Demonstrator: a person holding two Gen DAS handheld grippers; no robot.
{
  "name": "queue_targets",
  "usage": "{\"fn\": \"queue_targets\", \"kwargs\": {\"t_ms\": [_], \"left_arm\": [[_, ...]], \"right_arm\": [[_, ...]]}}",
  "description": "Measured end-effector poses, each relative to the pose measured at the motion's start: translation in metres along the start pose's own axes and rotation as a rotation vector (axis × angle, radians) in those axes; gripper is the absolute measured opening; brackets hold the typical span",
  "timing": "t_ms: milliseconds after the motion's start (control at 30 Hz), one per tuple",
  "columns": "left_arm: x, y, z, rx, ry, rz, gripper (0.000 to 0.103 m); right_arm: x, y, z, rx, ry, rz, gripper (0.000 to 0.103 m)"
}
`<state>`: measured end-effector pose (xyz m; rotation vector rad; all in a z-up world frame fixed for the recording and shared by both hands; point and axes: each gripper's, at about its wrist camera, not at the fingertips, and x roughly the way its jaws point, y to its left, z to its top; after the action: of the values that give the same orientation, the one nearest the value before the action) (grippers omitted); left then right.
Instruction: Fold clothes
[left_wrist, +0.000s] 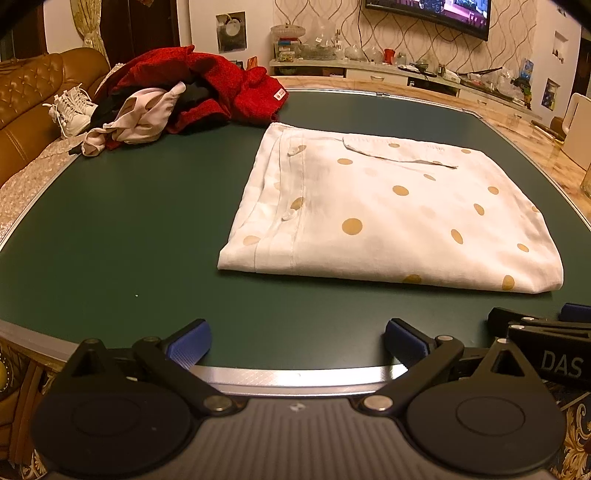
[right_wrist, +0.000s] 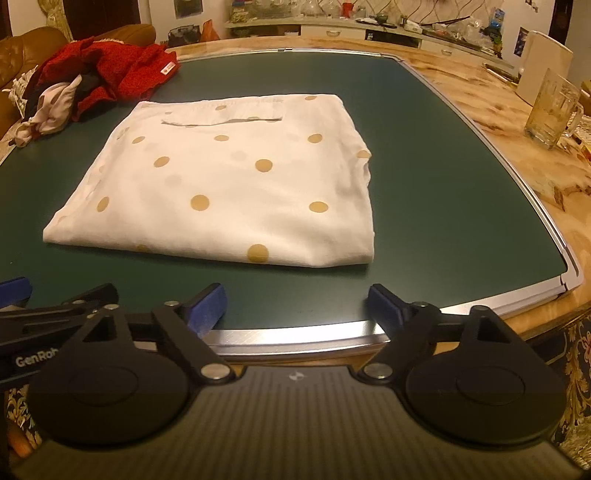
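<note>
Polka-dot garment (left_wrist: 391, 210) lies folded mid-worktop (left_wrist: 129, 221), toward the right edge. Left gripper (left_wrist: 297, 341) and right gripper (right_wrist: 295, 304) both spread apart, empty, at near edge. Red clothes pile (left_wrist: 207, 85) in far-left corner.

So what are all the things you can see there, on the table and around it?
Folded garment: one, white with tan dots, flat in the middle of the mat.
Pile of clothes: one heap, red, black and pale pink, far left corner of the mat.
Mat: one, dark green with a silver rim, on the table.
Table: one, marbled tan, under the mat.
Glass mug: one, clear, on the table to the right.
Sofa: one, brown leather, far left.
Sneakers: white, on the sofa; count unclear.
Television: one, switched on, on the far wall.
Left gripper: one, black with blue pads, open, empty.
Right gripper: one, same colours, open, empty.
</note>
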<state>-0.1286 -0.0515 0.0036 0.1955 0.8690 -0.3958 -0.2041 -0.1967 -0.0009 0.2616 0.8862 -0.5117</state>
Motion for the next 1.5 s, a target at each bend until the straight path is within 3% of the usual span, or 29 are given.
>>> {"fn": "queue_targets", "kwargs": {"t_ms": [167,1500], "left_arm": [[-0.0001,0.0011,-0.0013,-0.005,-0.013,0.001,0.103],[0.0043,0.0003,-0.0025,-0.007,-0.072,0.011,0.103]], "right_arm": [[0.0032,-0.0033,-0.0011,0.018,-0.001,-0.018,0.103],[0.0070,-0.0064,-0.0037,0.001,-0.054,-0.003,0.103]]}}
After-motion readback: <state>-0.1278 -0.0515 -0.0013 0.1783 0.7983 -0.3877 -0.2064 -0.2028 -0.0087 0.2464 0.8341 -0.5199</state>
